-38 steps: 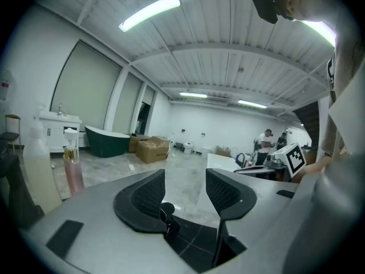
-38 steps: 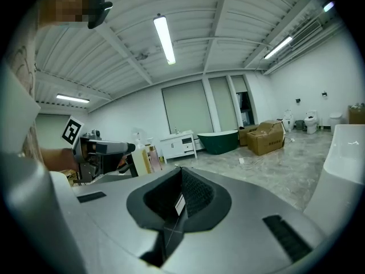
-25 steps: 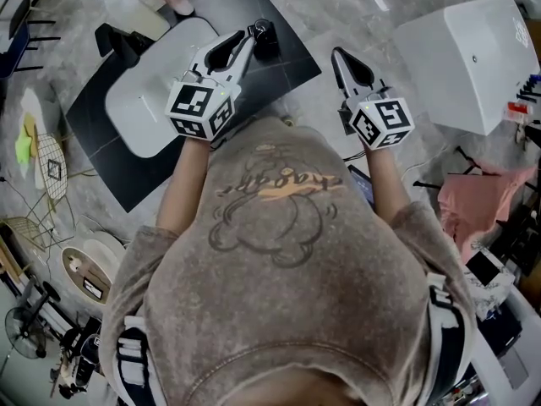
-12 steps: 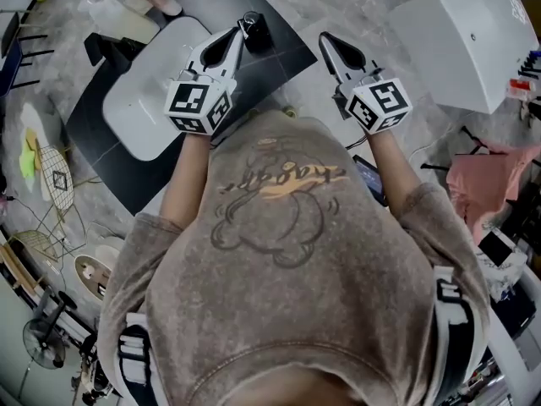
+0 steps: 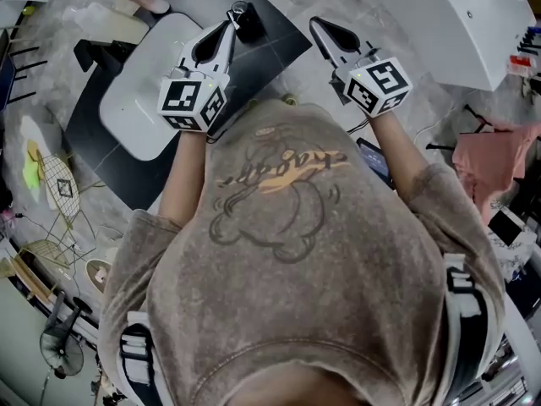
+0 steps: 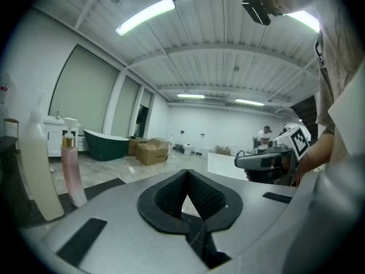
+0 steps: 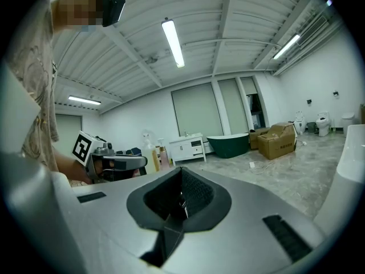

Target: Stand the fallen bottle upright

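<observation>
Left claw (image 5: 229, 22): matt grey plastic shell, black ribbed pads (image 6: 168, 196). Left of it: tall pink pump bottle (image 6: 73, 173), glossy translucent plastic, gold metallic collar. Beyond it: brown cardboard boxes (image 6: 151, 151), matt; dark green bathtub (image 6: 106, 144), glossy. Beneath: grey marbled floor (image 6: 114, 165), polished.

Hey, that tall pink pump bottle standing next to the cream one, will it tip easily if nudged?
Probably tippy: the pink pump bottle stands tall and slim on a narrow base. Its smooth, glossy sides look slippery, so a light grip might slide.
</observation>
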Demonstrator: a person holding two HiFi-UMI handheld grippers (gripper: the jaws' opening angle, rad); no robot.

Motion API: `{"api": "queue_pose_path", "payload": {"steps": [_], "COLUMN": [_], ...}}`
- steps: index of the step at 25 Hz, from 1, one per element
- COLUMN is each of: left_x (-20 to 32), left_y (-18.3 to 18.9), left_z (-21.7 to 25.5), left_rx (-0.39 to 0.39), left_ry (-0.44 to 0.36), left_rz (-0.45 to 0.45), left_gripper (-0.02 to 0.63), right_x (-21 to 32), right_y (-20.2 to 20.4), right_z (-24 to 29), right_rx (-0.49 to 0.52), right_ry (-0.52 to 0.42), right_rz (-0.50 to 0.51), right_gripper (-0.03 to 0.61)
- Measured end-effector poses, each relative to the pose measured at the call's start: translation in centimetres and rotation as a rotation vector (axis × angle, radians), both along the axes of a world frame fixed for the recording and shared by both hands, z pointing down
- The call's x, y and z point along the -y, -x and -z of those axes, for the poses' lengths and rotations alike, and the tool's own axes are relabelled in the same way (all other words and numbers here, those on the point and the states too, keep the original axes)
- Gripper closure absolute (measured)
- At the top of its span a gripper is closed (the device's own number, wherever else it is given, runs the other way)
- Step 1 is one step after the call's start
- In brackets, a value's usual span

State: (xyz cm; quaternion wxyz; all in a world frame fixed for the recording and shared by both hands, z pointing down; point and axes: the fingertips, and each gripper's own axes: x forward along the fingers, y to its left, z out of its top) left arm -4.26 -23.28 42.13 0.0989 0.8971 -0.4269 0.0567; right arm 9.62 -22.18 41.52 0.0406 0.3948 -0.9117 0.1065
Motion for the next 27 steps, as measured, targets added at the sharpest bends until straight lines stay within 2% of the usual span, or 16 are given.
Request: {"api": "queue_pose_path", "payload": {"steps": [7, 27], "left_x": [-0.3, 0.1], "left_y": [0.0, 0.9], "left_z": [-0.7, -0.6], "left_rx": [-0.017, -0.048], "left_ry": [0.030, 0.038], "left_rz": [0.003, 0.034], "left_gripper": [0.595, 0.595], "right_x": [0.0, 0.6], "right_y": [0.1, 0.4], "right_z": [0.1, 0.2], "right_rx": [0.006, -0.009], "right_ry": [0.002, -0.001], "right_rz": [0.009, 0.035], "right_gripper": [0.580, 0.580]}}
